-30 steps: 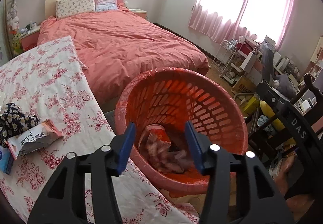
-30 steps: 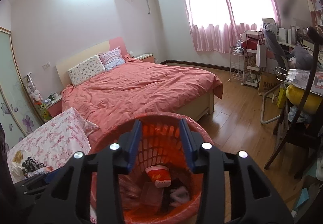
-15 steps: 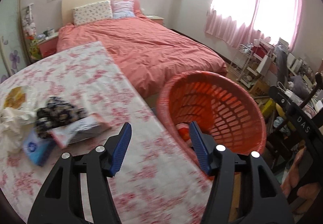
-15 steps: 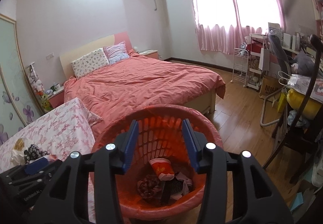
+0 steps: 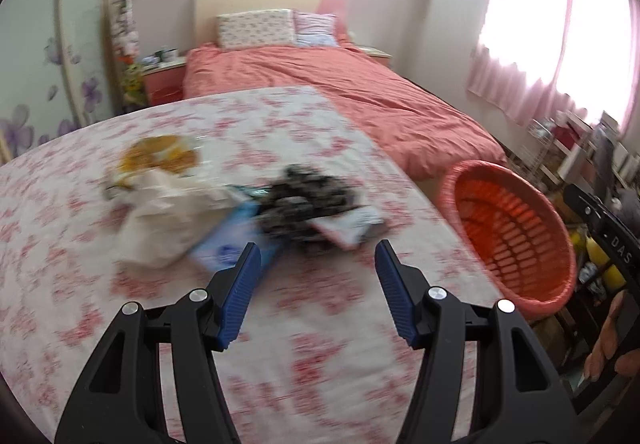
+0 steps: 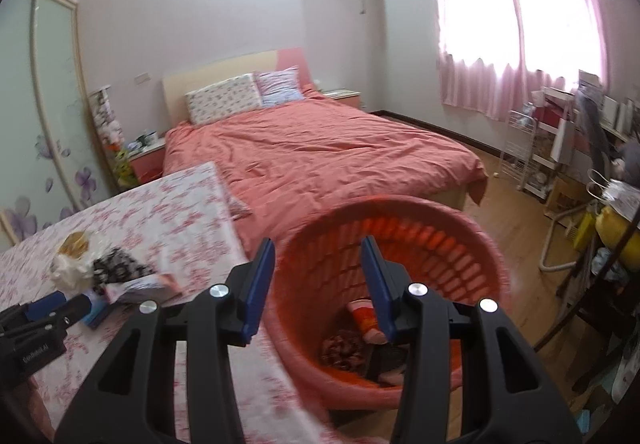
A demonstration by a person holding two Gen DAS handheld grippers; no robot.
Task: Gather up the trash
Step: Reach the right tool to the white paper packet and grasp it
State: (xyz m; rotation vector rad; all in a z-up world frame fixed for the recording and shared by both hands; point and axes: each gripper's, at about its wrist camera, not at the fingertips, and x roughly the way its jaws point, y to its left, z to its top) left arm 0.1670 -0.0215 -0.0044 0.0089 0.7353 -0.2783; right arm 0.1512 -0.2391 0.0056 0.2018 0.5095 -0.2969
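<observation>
A heap of trash lies on the floral-cloth table (image 5: 328, 372): a crumpled white bag (image 5: 160, 220), a blue packet (image 5: 224, 248), a black patterned wrapper (image 5: 304, 200) and a white-pink packet (image 5: 348, 226). My left gripper (image 5: 318, 246) hovers open just short of the heap, nothing between its blue pads. The orange slatted basket (image 5: 516, 232) stands beside the table's right edge. My right gripper (image 6: 317, 242) is open and empty above the basket's near rim (image 6: 400, 200). A red-white cup (image 6: 362, 318) and other wrappers lie inside. The left gripper (image 6: 66, 304) shows at the lower left.
A bed with a coral quilt (image 6: 320, 156) stands behind the table and basket. Cluttered shelves and a chair (image 6: 600, 164) fill the right side under pink curtains. A nightstand (image 5: 164, 78) and a sliding wardrobe door are at the left. Wooden floor (image 6: 516, 220) lies beyond the basket.
My left gripper swung left from over the basket to above the table, facing the trash heap. My right gripper shifted left too, staying over the basket. Both stay empty.
</observation>
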